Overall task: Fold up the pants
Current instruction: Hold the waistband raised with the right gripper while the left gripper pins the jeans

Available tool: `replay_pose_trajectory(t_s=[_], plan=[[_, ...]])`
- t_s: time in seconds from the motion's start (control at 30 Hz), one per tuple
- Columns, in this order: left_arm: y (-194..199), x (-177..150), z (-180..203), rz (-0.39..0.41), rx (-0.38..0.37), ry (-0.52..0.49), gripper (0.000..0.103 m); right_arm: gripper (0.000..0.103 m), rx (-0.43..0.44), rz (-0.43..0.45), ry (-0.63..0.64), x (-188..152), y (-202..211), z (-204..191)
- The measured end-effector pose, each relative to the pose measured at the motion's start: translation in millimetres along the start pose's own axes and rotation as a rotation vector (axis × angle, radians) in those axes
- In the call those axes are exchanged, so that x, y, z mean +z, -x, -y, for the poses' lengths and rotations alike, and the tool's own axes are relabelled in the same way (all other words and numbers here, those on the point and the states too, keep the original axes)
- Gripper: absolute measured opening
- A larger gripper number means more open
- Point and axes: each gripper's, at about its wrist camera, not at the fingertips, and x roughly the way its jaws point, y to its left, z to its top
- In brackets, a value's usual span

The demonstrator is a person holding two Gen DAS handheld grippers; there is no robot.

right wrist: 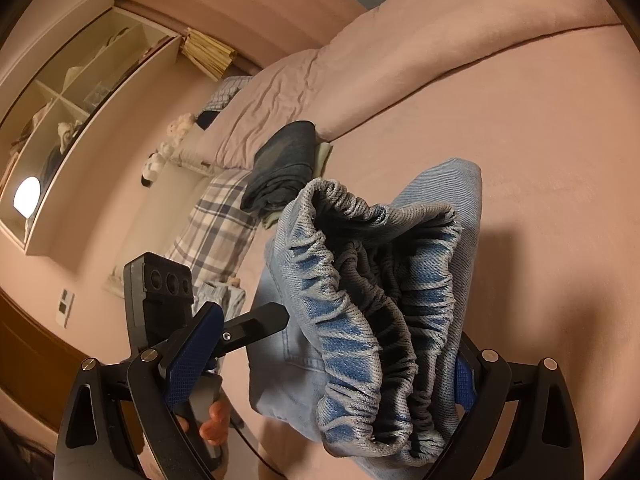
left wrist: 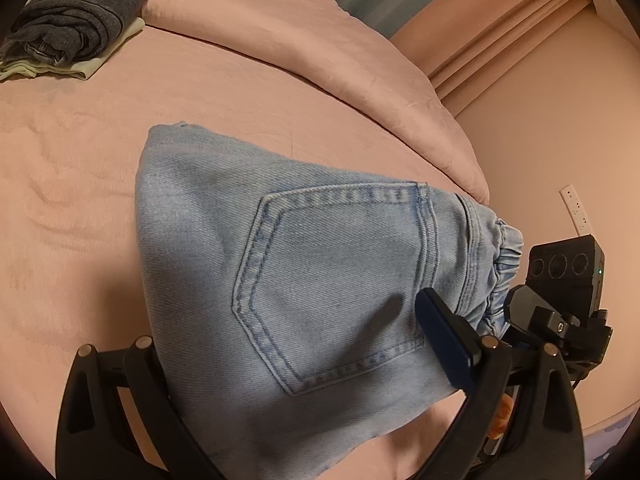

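The light-blue denim pants [left wrist: 320, 248] are folded into a thick bundle with the back pocket facing up, low over the pink bed [left wrist: 72, 184]. My left gripper [left wrist: 296, 320] is open wide around the bundle. Its right pad [left wrist: 440, 340] lies against the denim, and its left finger is hidden under the cloth. In the right wrist view the gathered elastic waistband [right wrist: 360, 312] faces the camera between the wide-open fingers of my right gripper [right wrist: 336, 332]. The waistband touches that gripper's right finger, while the left pad [right wrist: 192, 352] stands apart from the cloth. The left gripper's finger [right wrist: 256, 322] touches the pants' side.
A stack of dark folded jeans on a pale cloth [left wrist: 72, 20] sits at the far left of the bed, beside a folded pink duvet [left wrist: 320, 48]. Plaid bedding [right wrist: 216, 224] and wall shelves [right wrist: 72, 92] lie beyond. A hand [right wrist: 212, 420] holds the left gripper's handle.
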Motion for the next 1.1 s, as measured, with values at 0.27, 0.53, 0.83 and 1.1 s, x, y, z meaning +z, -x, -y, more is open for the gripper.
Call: replay_pose_trajectory(t_s=[0.27, 0.53, 0.83, 1.1], plan=[[0.4, -0.2, 2.5, 0.004, 0.008, -0.006, 0.098, 0.097, -0.003, 0.005, 0.001, 2.5, -2.1, -0.1], [3.2, -3.4, -1.9, 0.007, 0.012, -0.008, 0.098, 0.097, -0.002, 0.006, 0.001, 3.2, -2.9, -0.2], [2.9, -3.9, -1.2, 0.005, 0.018, -0.007, 0.098, 0.097, -0.001, 0.008, -0.001, 7.0, -3.3, 1.4], [4.3, -3.7, -2.2, 0.003, 0.019, -0.007, 0.098, 0.097, 0.0, 0.009, 0.001, 8.6, -2.3, 3.7]])
